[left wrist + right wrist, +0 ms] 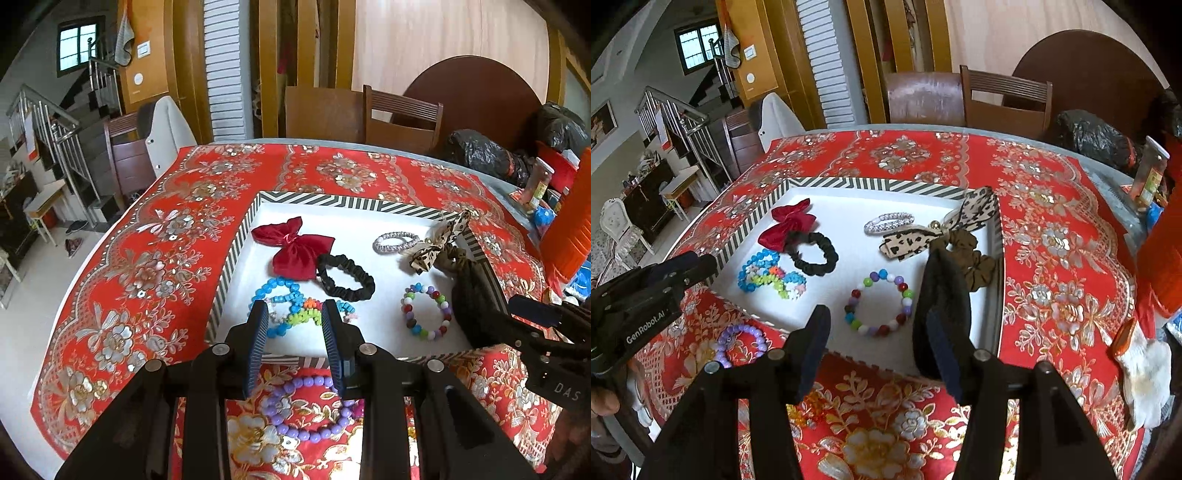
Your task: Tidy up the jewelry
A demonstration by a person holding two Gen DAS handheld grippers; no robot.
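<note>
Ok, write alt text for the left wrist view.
The open left hand-held gripper hovers at the near edge of a striped-rim tray holding hair ties and beaded bracelets, including a red bow and a black scrunchie. A purple bead bracelet lies outside the tray on the red floral tablecloth.

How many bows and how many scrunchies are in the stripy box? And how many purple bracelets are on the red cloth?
Bows: 2, a red bow and a leopard bow
Scrunchies: 2, a black scrunchie and a brown scrunchie
Purple bracelets: 1, the purple bracelet
Total: 5
</note>
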